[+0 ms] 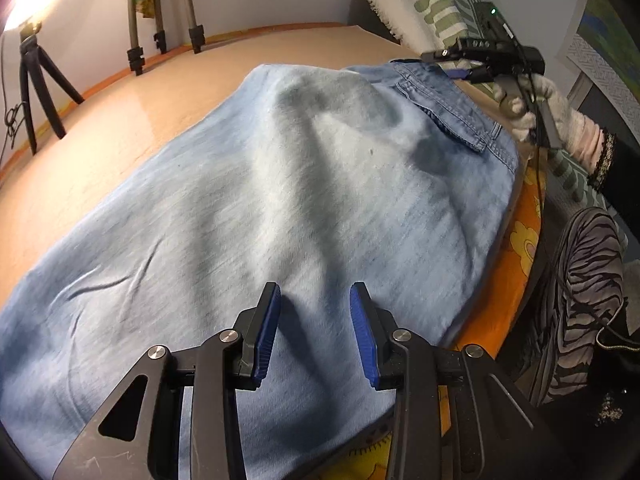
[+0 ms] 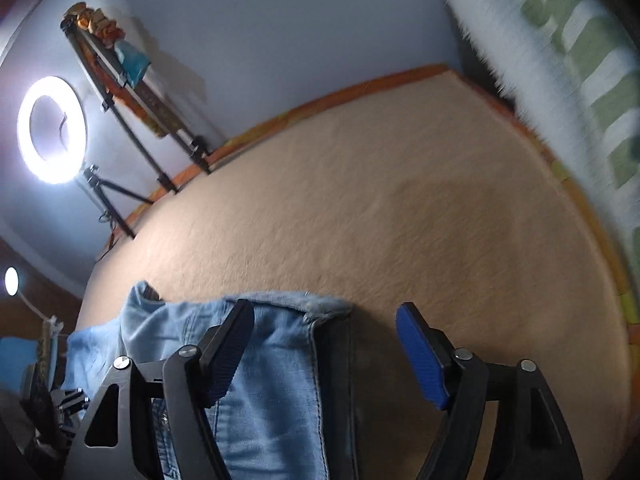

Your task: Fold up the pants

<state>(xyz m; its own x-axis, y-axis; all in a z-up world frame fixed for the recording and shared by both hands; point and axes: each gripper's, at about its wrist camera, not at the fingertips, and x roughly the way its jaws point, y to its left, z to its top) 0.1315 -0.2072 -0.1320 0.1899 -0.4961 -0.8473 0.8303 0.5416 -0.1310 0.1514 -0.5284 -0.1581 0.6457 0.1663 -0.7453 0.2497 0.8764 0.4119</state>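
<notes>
1. Two layers of pants (image 1: 280, 200) are lying across the tan bench (image 1: 120, 120), the pocket end over by my right gripper (image 1: 452, 54), the near edge reaching almost to the bench's front rim.
2. I am holding my left gripper (image 1: 314, 332) above the denim with the jaws part-way apart and nothing between the pads; if I am pressing down here, I am risking dragging the top layer and deepening the creases at the lower left.
3. I am keeping my right gripper (image 2: 324, 354) wide apart and gripping nothing, the denim edge (image 2: 316, 356) lying under the gap; the top layer could be sliding off line, since nothing is pinning it.
4. I am watching the front rim, where the orange floral cloth (image 1: 520, 240) is showing: cloth pulled that way is likely to be slipping off the bench.
5. I am seeing plenty of bare bench beyond the pants; the tripods (image 2: 120, 196) and ring light (image 2: 52, 124) are standing well apart at the far edge.
</notes>
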